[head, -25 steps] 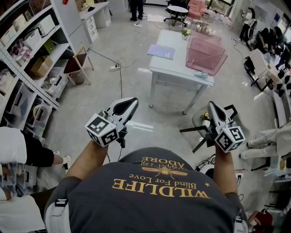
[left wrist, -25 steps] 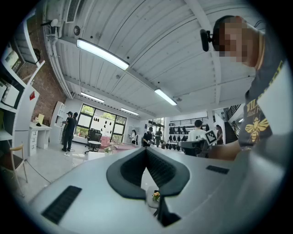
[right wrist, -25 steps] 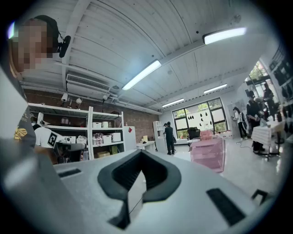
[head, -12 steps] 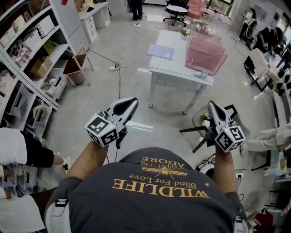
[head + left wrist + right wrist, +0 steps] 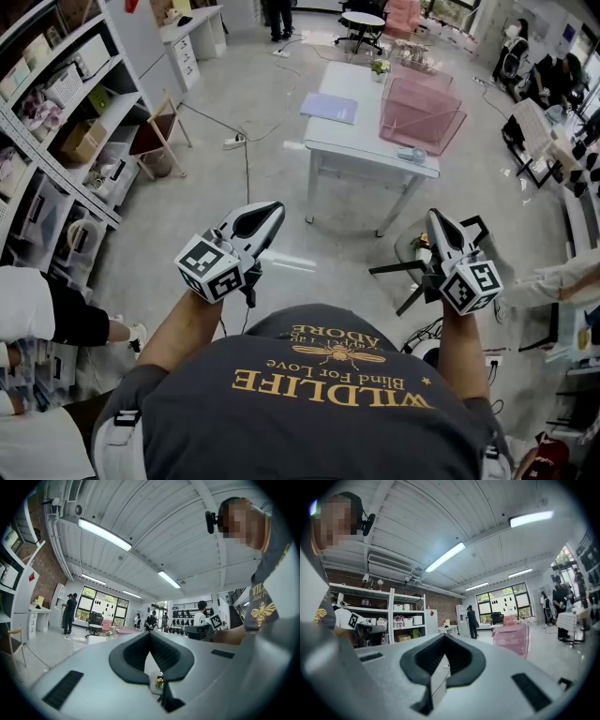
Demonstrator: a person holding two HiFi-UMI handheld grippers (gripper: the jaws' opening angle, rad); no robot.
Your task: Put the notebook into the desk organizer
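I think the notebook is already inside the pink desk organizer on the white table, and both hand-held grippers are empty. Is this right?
Not quite. The head view shows the notebook lying on the white table beside the pink desk organizer, not inside it. The left hand-held gripper and right hand-held gripper are indeed empty.

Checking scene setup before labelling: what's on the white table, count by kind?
Purple notebook: 1
Pink desk organizer: 1
Small potted plant: 1
Small pale blue item, too small to identify: 1
Total on the white table: 4
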